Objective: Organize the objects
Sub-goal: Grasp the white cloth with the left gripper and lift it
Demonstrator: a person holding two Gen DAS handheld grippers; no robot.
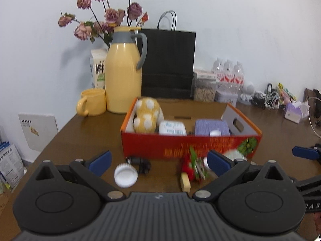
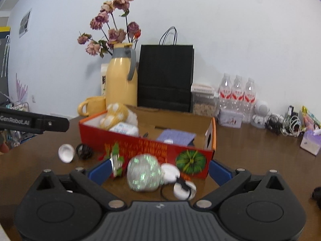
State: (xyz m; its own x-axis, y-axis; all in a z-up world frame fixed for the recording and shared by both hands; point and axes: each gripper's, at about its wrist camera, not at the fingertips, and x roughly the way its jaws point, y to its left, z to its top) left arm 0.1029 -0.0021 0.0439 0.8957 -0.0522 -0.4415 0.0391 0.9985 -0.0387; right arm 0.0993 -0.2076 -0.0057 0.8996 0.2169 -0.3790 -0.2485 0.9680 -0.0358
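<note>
A red cardboard box (image 1: pixel 190 144) (image 2: pixel 152 146) stands on the brown table, holding a yellow spotted plush (image 1: pixel 147 115), a white packet (image 1: pixel 172 128) and a purple pad (image 1: pixel 211 127). In front of it lie a white cap (image 1: pixel 125 174), a small black object (image 1: pixel 142 163), a red-green ornament (image 1: pixel 193 167) and a yellow block (image 1: pixel 185 181). My left gripper (image 1: pixel 159 161) is open above these. My right gripper (image 2: pixel 160 169) is open around a glittery ball (image 2: pixel 144 172), with a white round piece with a black cord (image 2: pixel 183 188) beside it.
A yellow thermos (image 1: pixel 123 76), yellow mug (image 1: pixel 92 102), dried roses (image 1: pixel 104 16), milk carton (image 1: pixel 98 68) and black paper bag (image 1: pixel 168 64) line the back wall. Water bottles (image 2: pixel 237 94), a jar (image 2: pixel 202 100), cables (image 2: pixel 284 124) and a tissue pack (image 2: pixel 311 142) crowd the right.
</note>
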